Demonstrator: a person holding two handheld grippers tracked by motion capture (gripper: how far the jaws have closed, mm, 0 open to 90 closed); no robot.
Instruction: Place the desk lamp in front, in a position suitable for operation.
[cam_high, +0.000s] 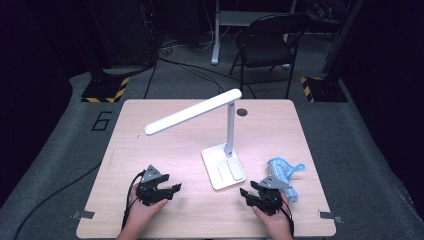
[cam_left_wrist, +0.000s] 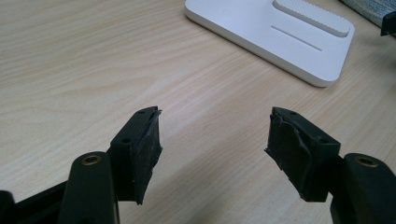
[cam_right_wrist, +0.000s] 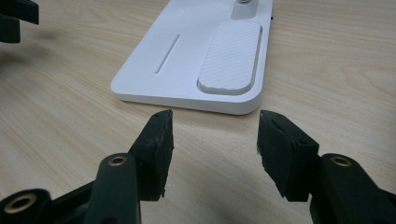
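Both grippers, left gripper (cam_high: 167, 191) and right gripper (cam_high: 250, 194), stand open and empty beside the lamp (cam_high: 223, 167) at mid-desk (cam_high: 150, 150). Risk: a one-sided push could topple its tall stem.

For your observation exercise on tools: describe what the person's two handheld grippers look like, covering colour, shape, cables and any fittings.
Both the left gripper and the right gripper are black, each with two angular jaws ending in flat, worn rubber pads. Brass-coloured rivets sit at the jaw joints. A grey three-cornered plate tops each, and black cables trail back past the hands.
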